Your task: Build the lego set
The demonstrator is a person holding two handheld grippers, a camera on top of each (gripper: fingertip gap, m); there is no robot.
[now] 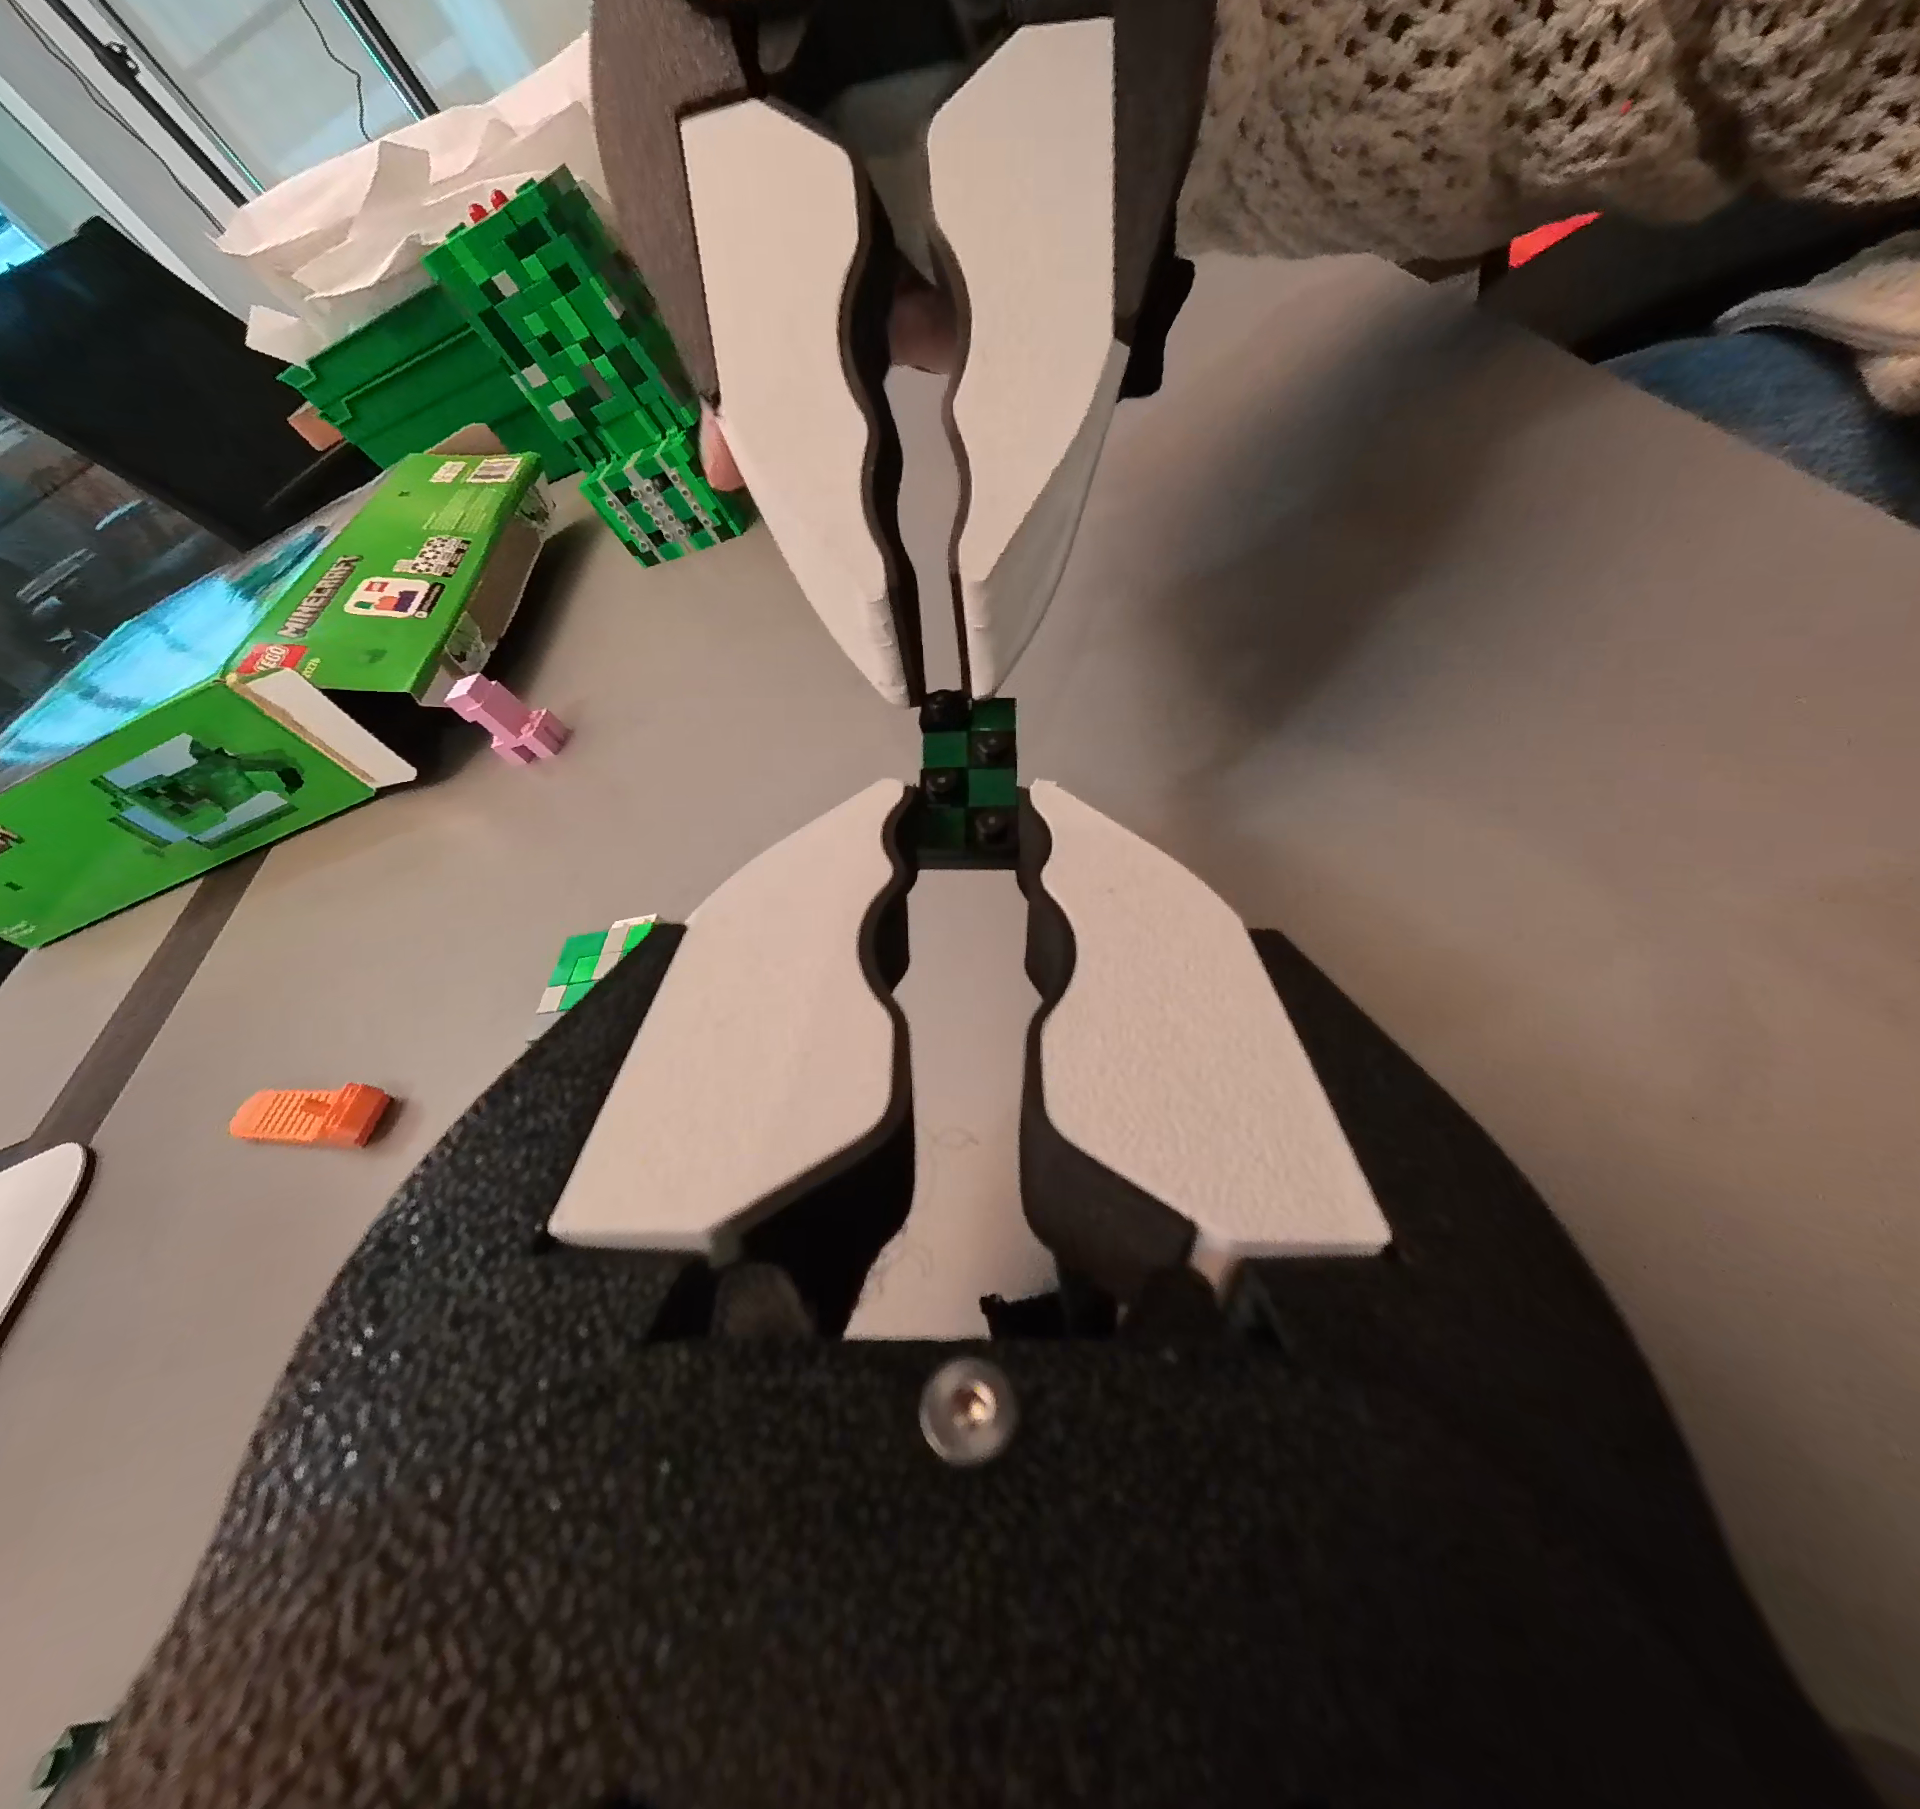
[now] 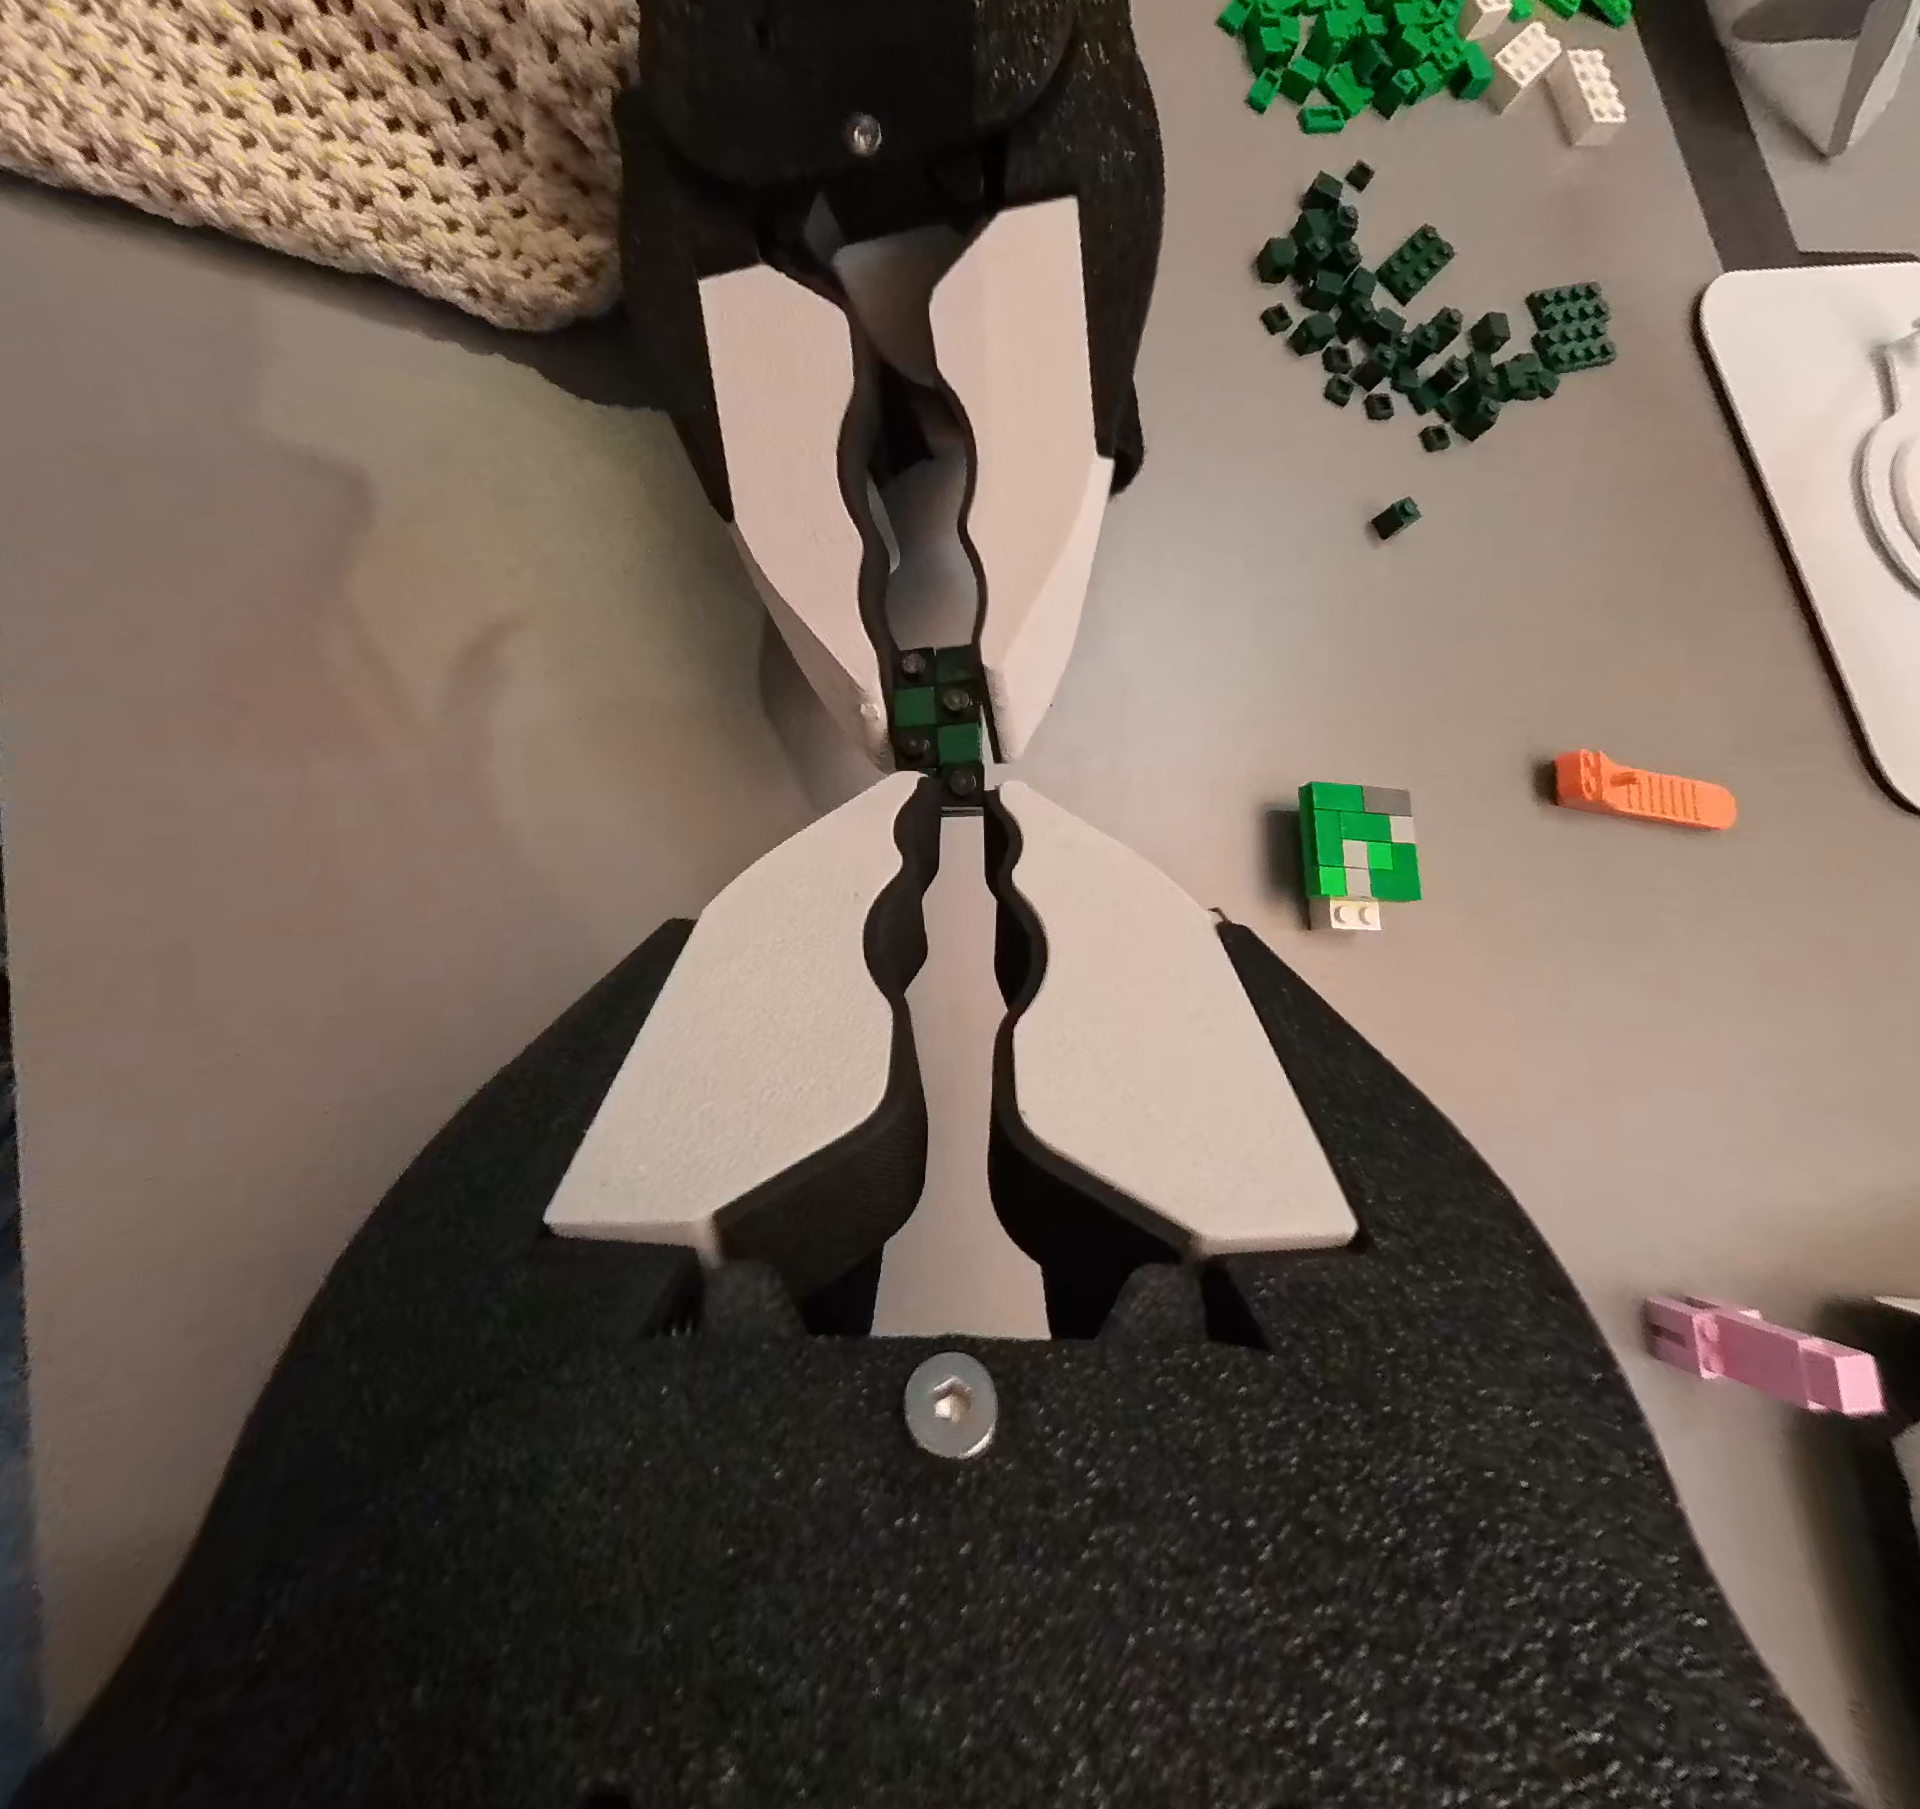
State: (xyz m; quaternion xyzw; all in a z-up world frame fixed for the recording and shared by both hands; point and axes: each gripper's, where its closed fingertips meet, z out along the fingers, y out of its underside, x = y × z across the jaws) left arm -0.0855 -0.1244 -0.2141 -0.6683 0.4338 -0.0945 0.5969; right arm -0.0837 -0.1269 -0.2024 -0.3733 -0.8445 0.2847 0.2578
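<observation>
A small block of dark green and bright green bricks (image 1: pixel 961 772) is held in the air between both grippers, which face each other tip to tip. My left gripper (image 1: pixel 966 819) is shut on the block's near end, with its fingers on both sides. My right gripper (image 2: pixel 958 795) is shut on the narrow dark end of the same block (image 2: pixel 940 715). The right gripper (image 1: pixel 943 697) comes in from the top of the left wrist view. The left gripper (image 2: pixel 945 743) comes in from the top of the right wrist view. The grey table lies below.
A tall green creeper build (image 1: pixel 561 336), a green box (image 1: pixel 343 616) and a pink pig (image 1: pixel 509 720) stand on the left. Piles of bright green (image 2: pixel 1351 24), white (image 2: pixel 1538 66) and dark green bricks (image 2: pixel 1434 336), a green tiled panel (image 2: pixel 1359 845), an orange separator (image 2: pixel 1642 793) and a white tray (image 2: pixel 1829 512) lie to the right. My two grippers' fingertips are within a few centimetres of each other.
</observation>
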